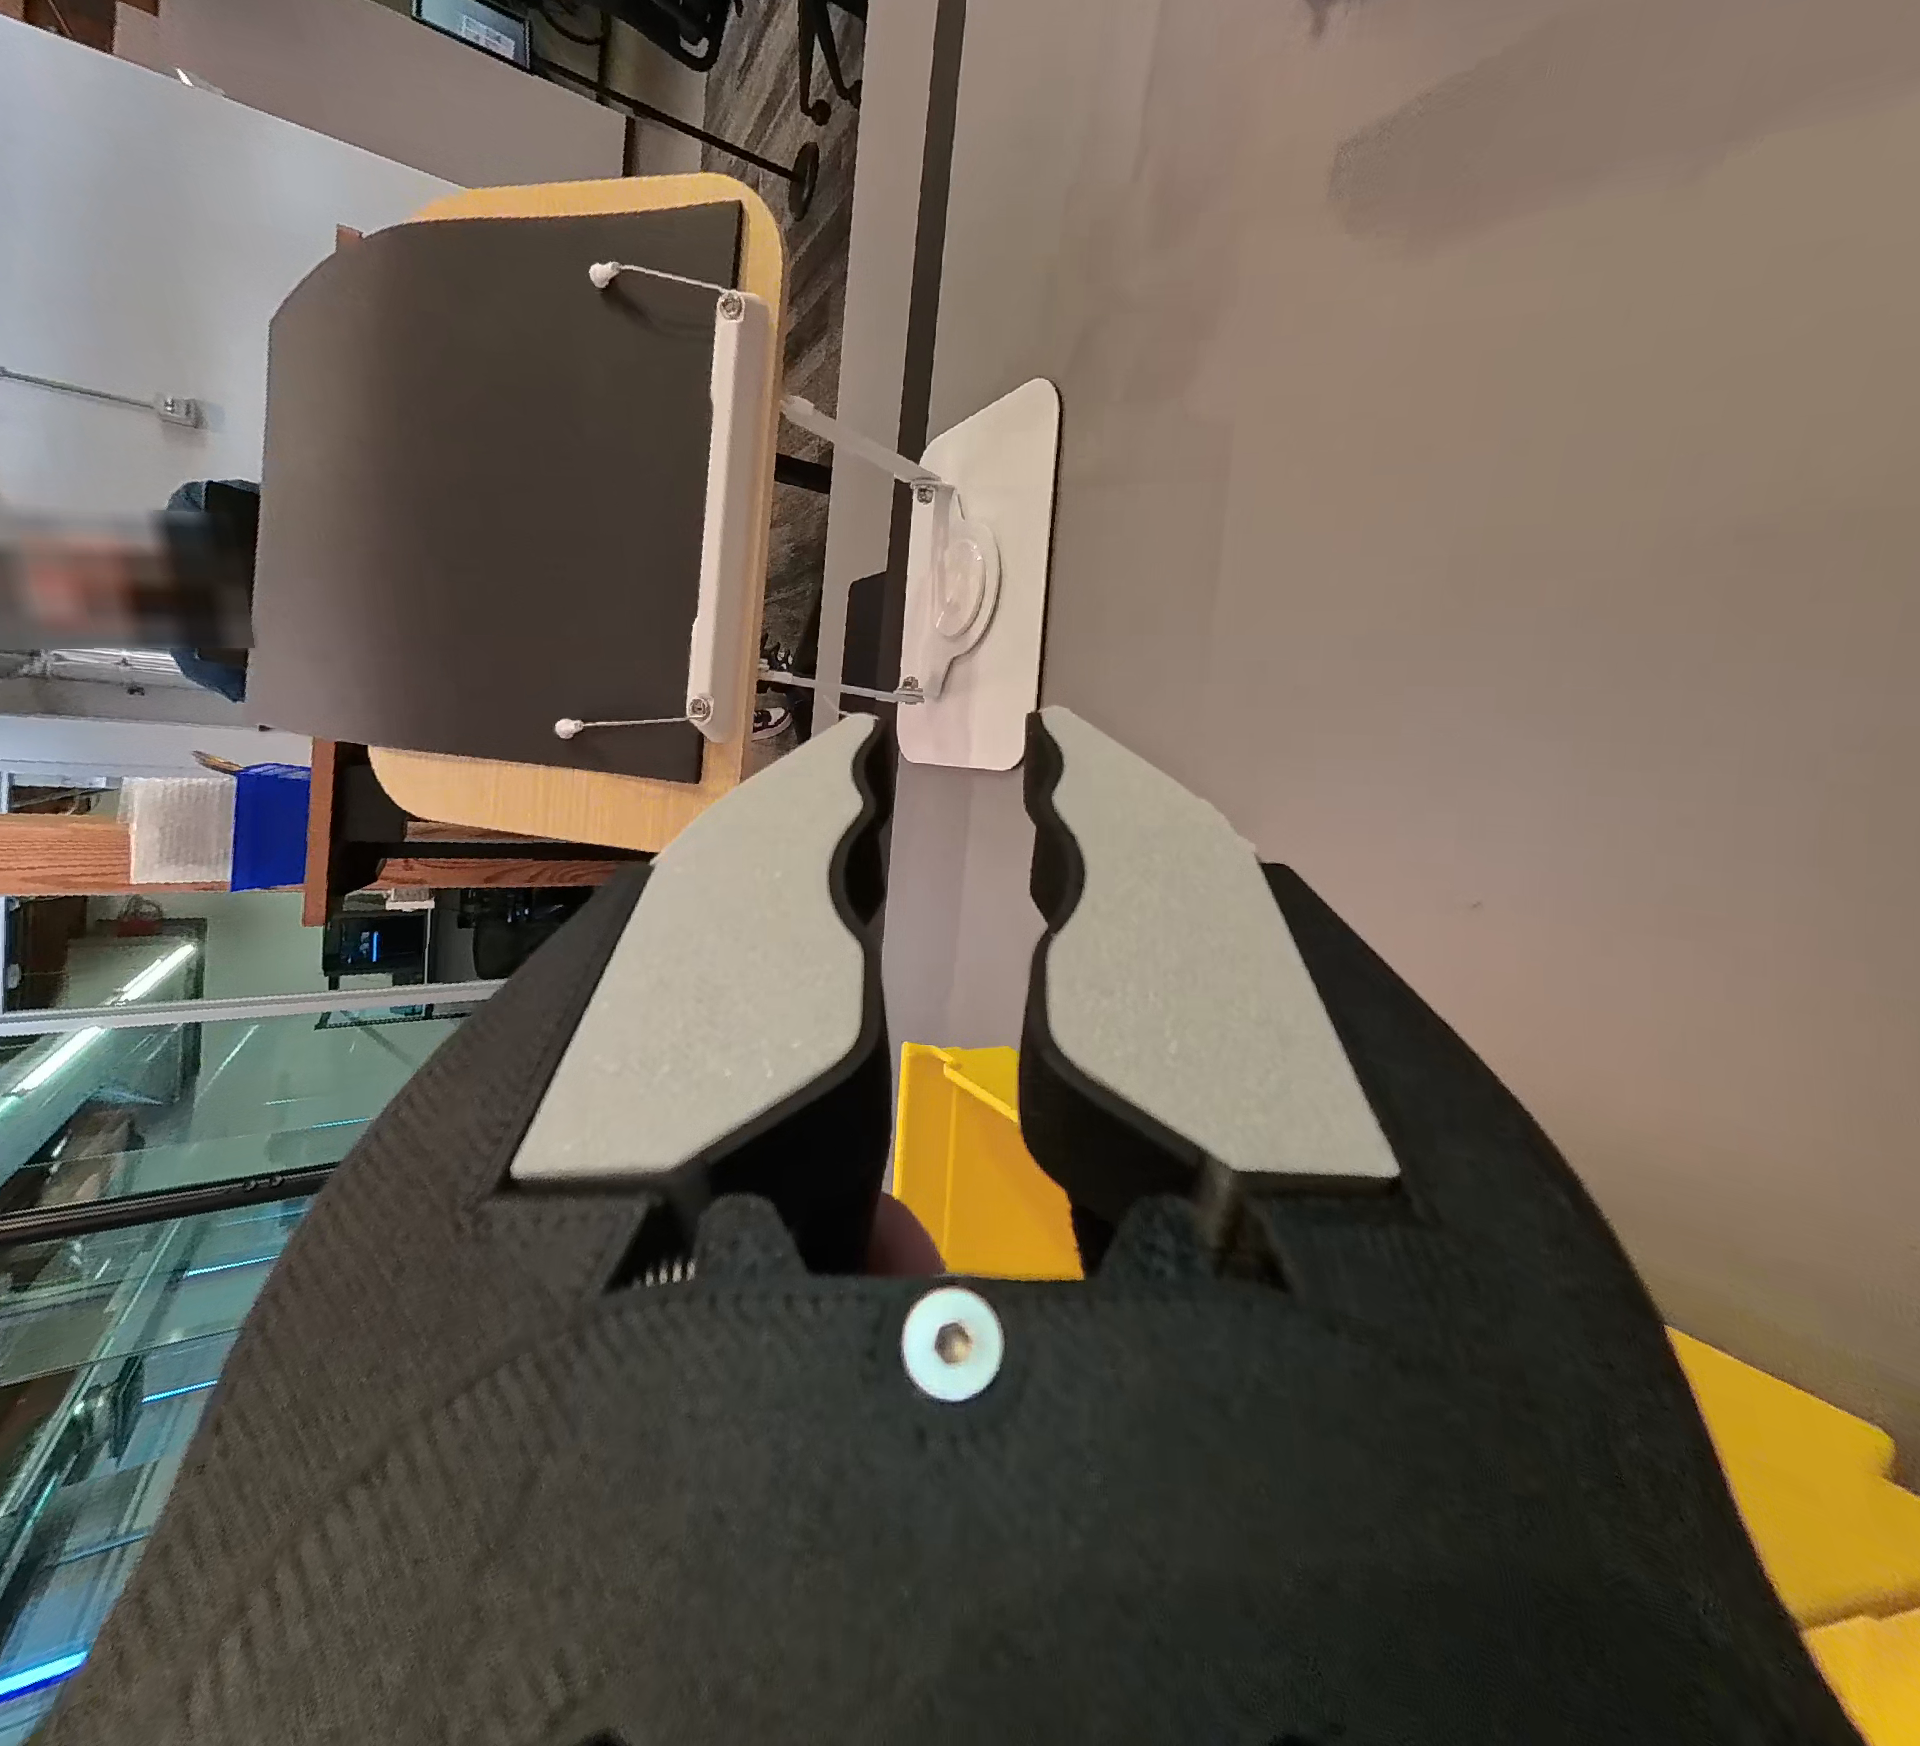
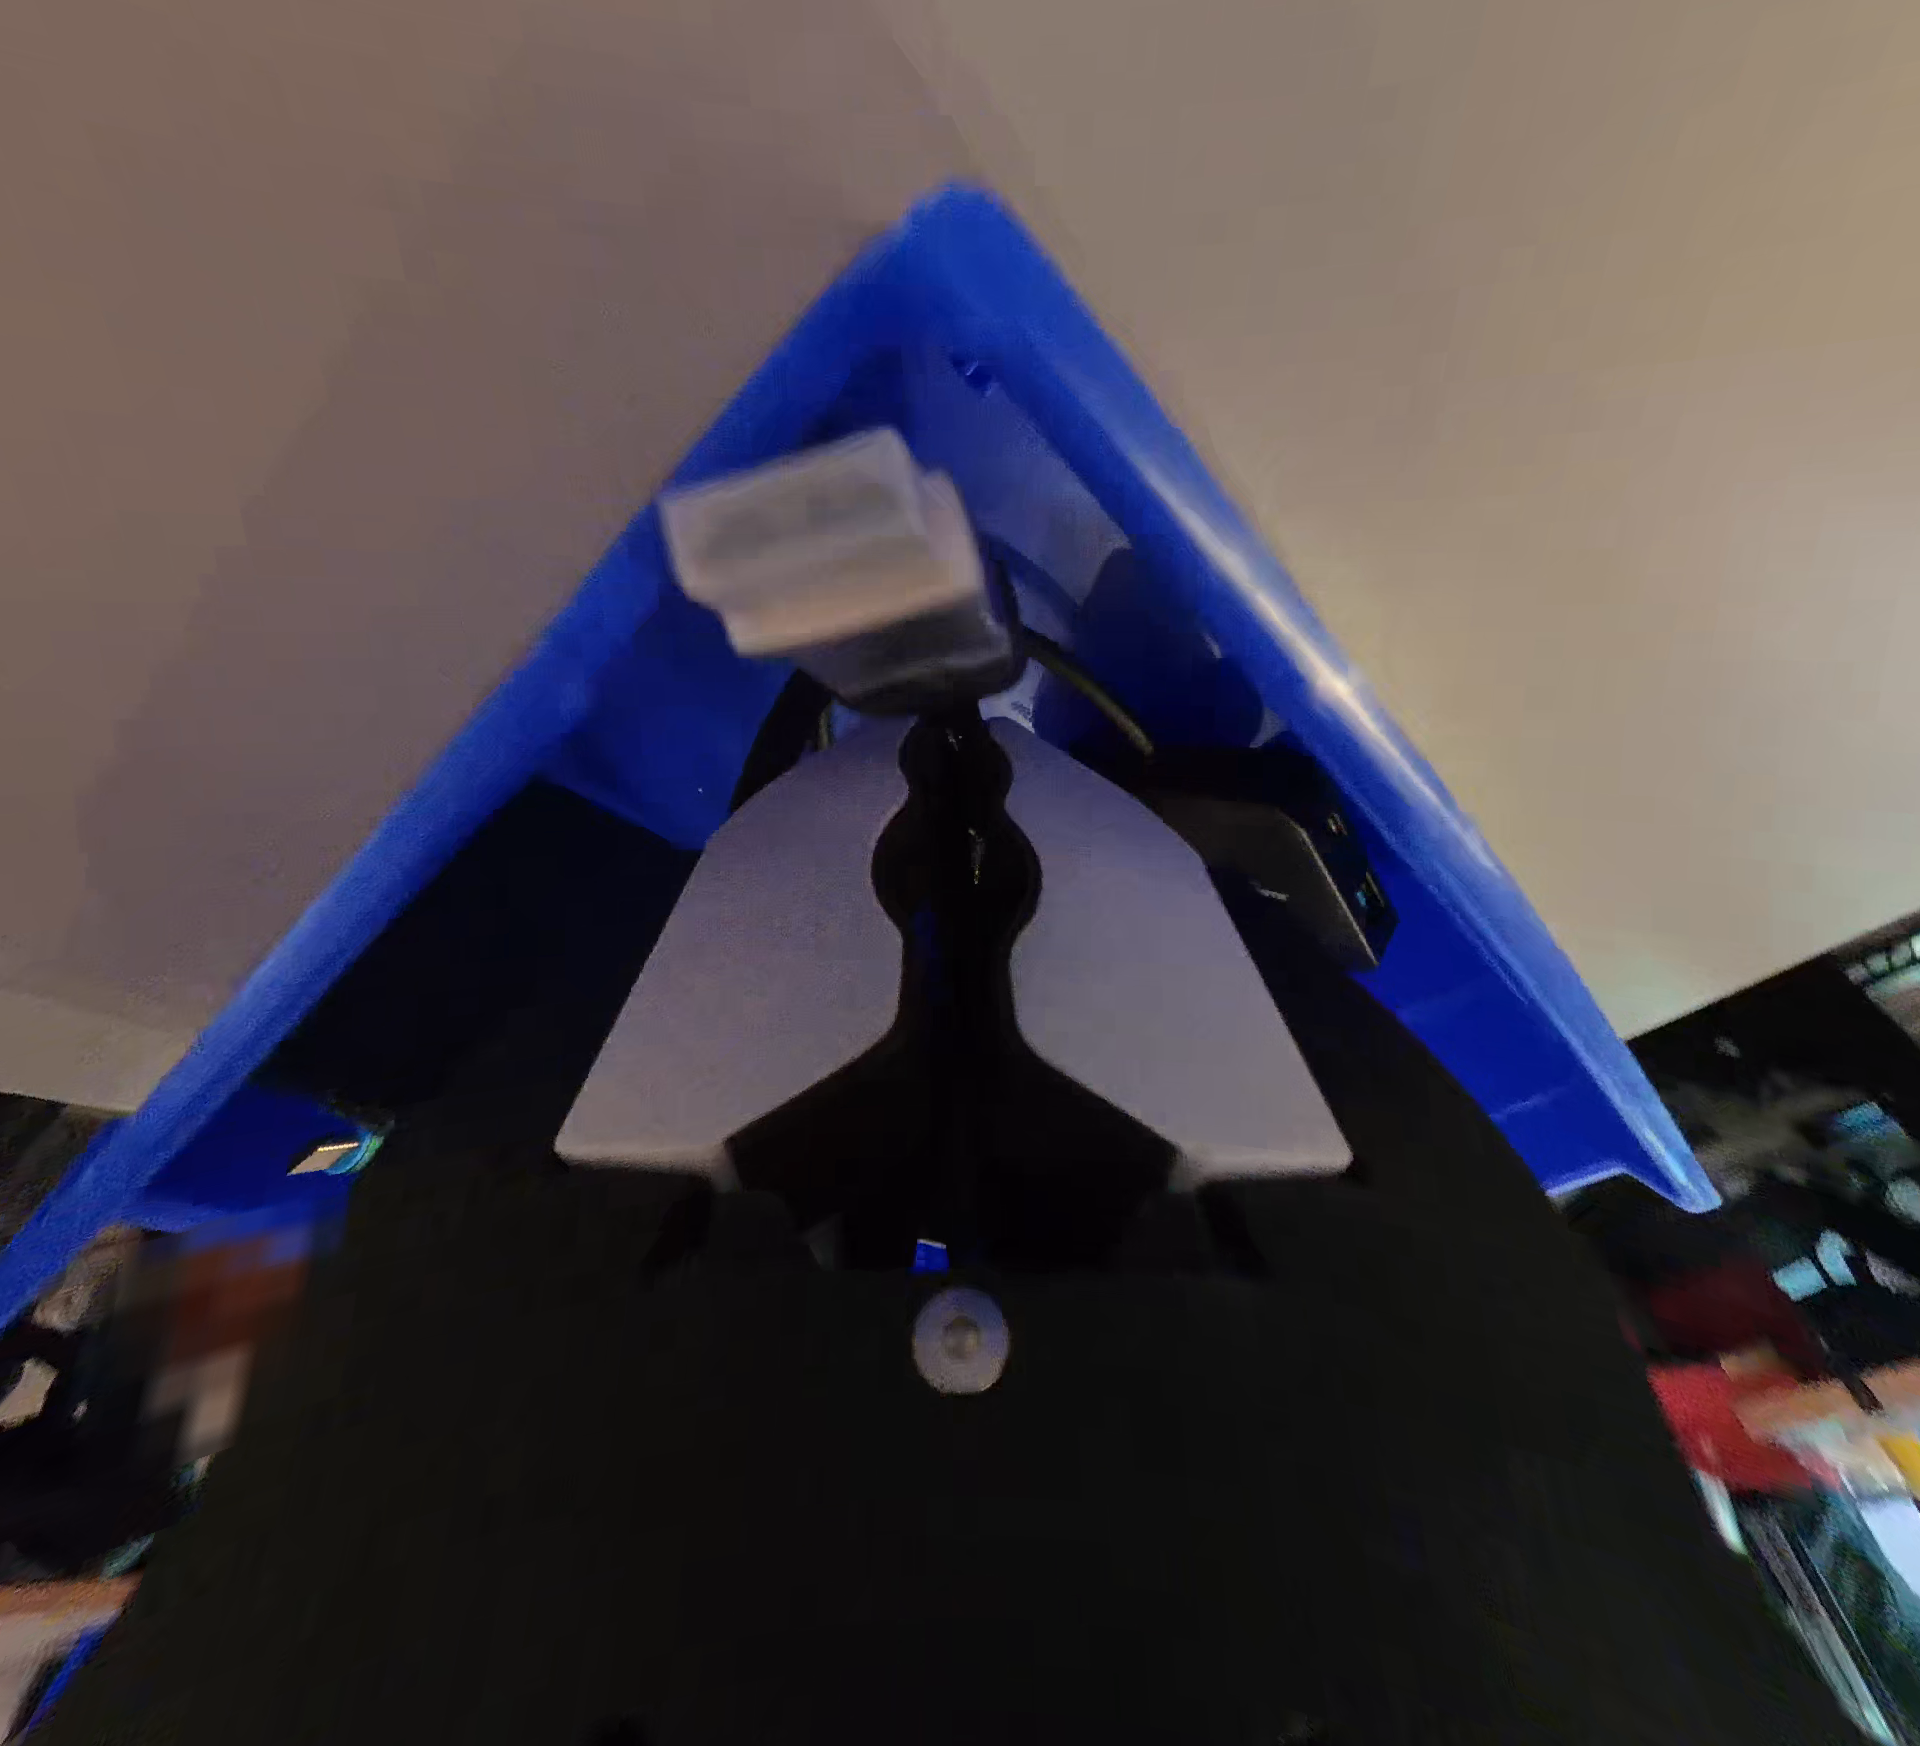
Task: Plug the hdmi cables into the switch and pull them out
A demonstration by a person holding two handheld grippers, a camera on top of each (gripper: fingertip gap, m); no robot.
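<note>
Right wrist view, blurred by motion. Right gripper (image 2: 956,740): fingers pressed together at the tips, clamped on the rear end of an HDMI plug (image 2: 831,564), pale grey-white in this light, possibly capped. The plug sits at centre frame, just above the fingertips, its long axis running on from the finger line and leaning toward the upper left of the frame. A thin dark cable (image 2: 1091,688) trails from its back toward the right.

Behind and around the plug: a blue bin (image 2: 1299,616), its rim forming a peak at upper centre. Inside it, at right of centre, a dark boxy device (image 2: 1309,875) with ports on its end face, probably the switch, though I cannot be sure. At lower left inside the bin, a metal connector tip (image 2: 327,1156) of another lead.

Left wrist view, camera rolled sideways. Left gripper (image 1: 956,740): fingers apart, nothing between them. Past the tips, a white plate with a suction cup (image 1: 977,574) on the grey table (image 1: 1455,657); a yellow bin (image 1: 977,1166) shows in the gap lower down. No cable or switch in this view.

Judgement: the right gripper has the plug, so the coming move turns on it. The dark device lies to the lower right of the plug, not ahead of it, so the plug nose likely needs swinging round before any insertion.
</note>
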